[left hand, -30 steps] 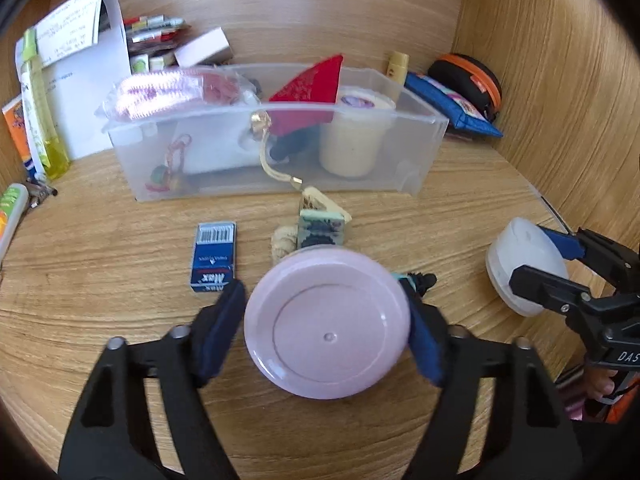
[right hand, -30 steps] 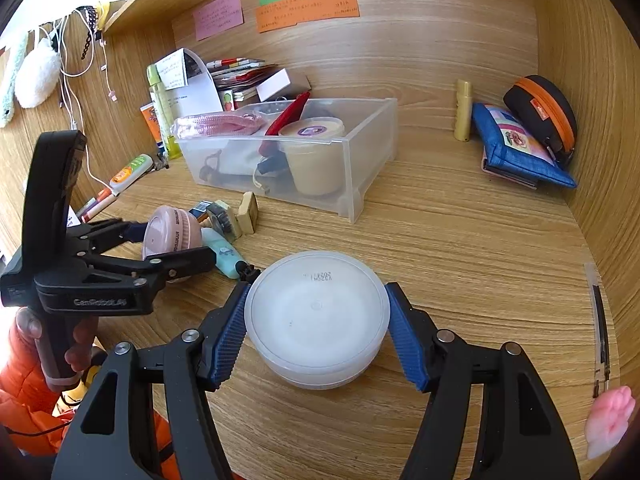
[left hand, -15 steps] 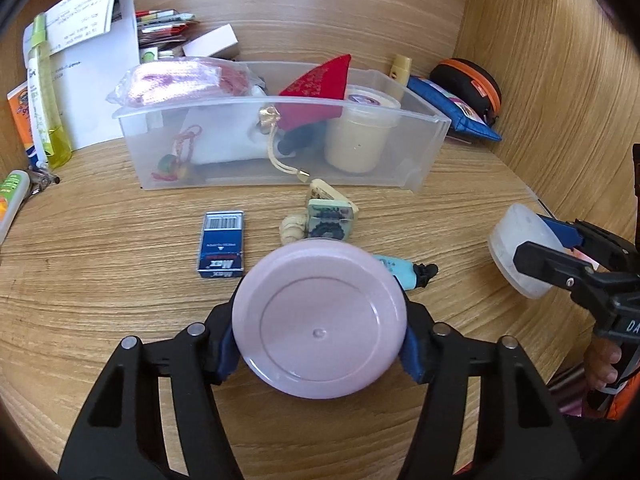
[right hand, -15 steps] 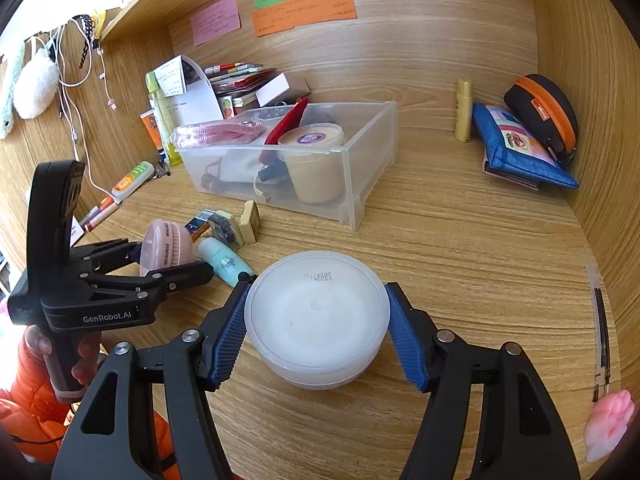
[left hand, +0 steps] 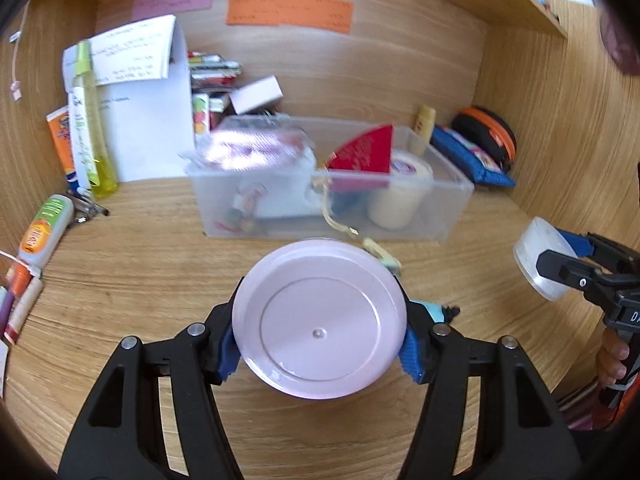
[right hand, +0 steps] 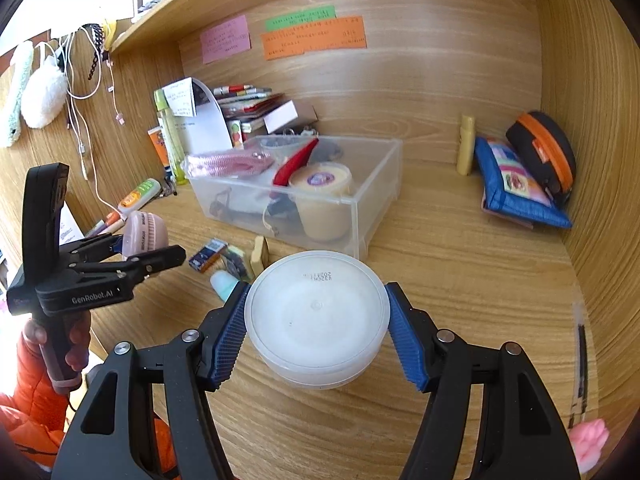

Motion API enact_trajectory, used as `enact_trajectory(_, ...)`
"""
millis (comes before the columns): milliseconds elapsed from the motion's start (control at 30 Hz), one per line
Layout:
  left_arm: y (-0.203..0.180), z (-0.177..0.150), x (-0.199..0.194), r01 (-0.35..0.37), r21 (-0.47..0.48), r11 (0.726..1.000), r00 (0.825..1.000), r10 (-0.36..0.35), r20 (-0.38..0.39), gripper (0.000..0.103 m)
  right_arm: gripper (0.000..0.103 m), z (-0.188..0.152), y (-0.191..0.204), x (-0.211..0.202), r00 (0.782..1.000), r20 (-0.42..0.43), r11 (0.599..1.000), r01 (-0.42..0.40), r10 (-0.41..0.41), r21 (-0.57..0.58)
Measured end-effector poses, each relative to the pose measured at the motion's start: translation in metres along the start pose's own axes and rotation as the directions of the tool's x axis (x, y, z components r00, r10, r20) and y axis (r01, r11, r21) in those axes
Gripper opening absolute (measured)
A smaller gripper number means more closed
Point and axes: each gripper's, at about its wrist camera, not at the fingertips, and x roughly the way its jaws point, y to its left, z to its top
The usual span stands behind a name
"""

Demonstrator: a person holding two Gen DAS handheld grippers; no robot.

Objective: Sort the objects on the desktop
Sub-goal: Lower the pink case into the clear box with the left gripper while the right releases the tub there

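I'm carrying jars: left gripper [left hand: 320, 354] clamps the round pink jar [left hand: 320, 322], right gripper [right hand: 318, 336] the translucent white tub [right hand: 318, 320] (both lifted); next, the clear plastic bin [left hand: 448, 200] at twelve o'clock.

Home study desk, wooden alcove [right hand: 420, 92] with shelf above. Sticky notes [right hand: 314, 38] on back panel, stacked stationery [right hand: 248, 104], clear organizer bin [right hand: 304, 196] of odds and ends, pouches [right hand: 520, 184], charging cables [right hand: 86, 92] hanging at left.
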Motion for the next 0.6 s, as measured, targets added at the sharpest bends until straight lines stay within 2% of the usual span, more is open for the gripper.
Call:
enact_trajectory(267, 0.012, 0.015, -0.015, -0.009, -0.034, 0.999, 0.998, 0.011, 0.067, 0.062, 0.062, 0.020, 0.009, -0.002, 0.999, 0.045, 0.999, -0.017, 0.018, -0.027)
enact_trajectory(600, 0.018, 0.041, -0.018, -0.004, -0.008, 1.000, 0.995, 0.005, 0.098, 0.062, 0.062, 0.058, 0.020, 0.019, 0.995, 0.066, 0.997, -0.067, 0.070, -0.041)
